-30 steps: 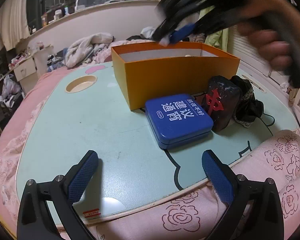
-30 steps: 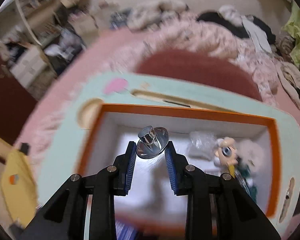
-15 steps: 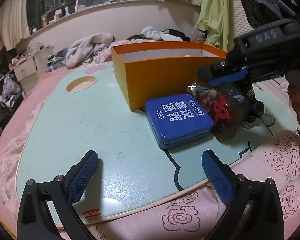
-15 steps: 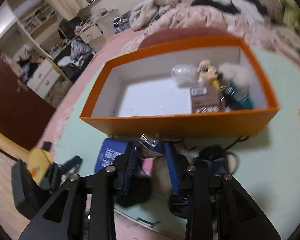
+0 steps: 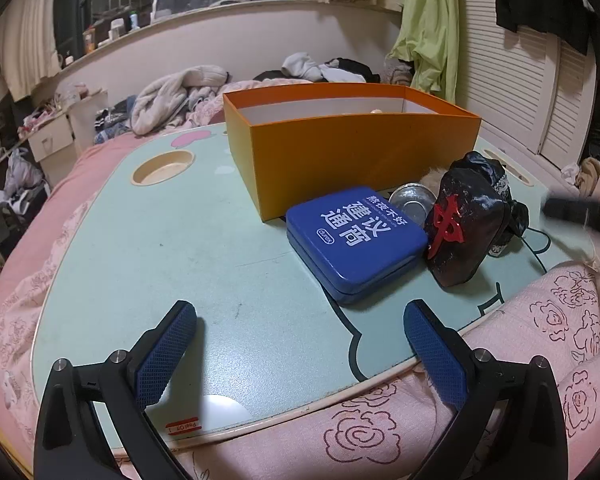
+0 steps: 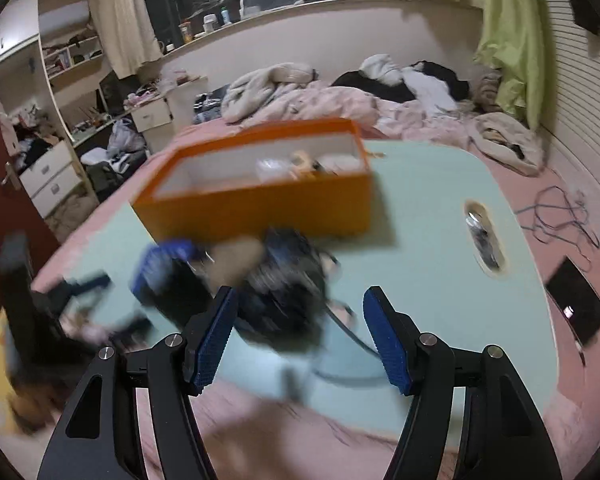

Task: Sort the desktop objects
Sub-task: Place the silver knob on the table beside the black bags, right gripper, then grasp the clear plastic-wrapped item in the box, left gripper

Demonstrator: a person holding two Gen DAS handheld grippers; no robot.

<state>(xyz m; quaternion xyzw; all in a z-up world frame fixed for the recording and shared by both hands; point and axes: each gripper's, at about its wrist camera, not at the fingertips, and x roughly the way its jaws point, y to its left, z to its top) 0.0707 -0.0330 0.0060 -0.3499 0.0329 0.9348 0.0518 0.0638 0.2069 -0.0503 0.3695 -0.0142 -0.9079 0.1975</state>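
An orange box (image 5: pixel 352 152) stands on the pale green table (image 5: pixel 172 248); the right wrist view shows it (image 6: pixel 256 204) with several small items inside. In front of it lie a blue tin (image 5: pixel 354 240), a silver metal piece (image 5: pixel 414 204) and a black block with a red character (image 5: pixel 466 232). My left gripper (image 5: pixel 300 356) is open and empty near the table's front edge. My right gripper (image 6: pixel 296 336) is open and empty above the front edge, near a blurred black bundle (image 6: pixel 288 292).
A round cup recess (image 5: pixel 162 166) is sunk in the table at the far left. A slot (image 6: pixel 482 240) is cut in its right side. Pink rose bedding (image 5: pixel 500 360) surrounds the table. Clothes (image 6: pixel 340 92) are piled behind.
My right gripper carried the silver piece from above the box down in front of it, let it go beside the blue tin, opened and drew back. My left gripper has not moved.
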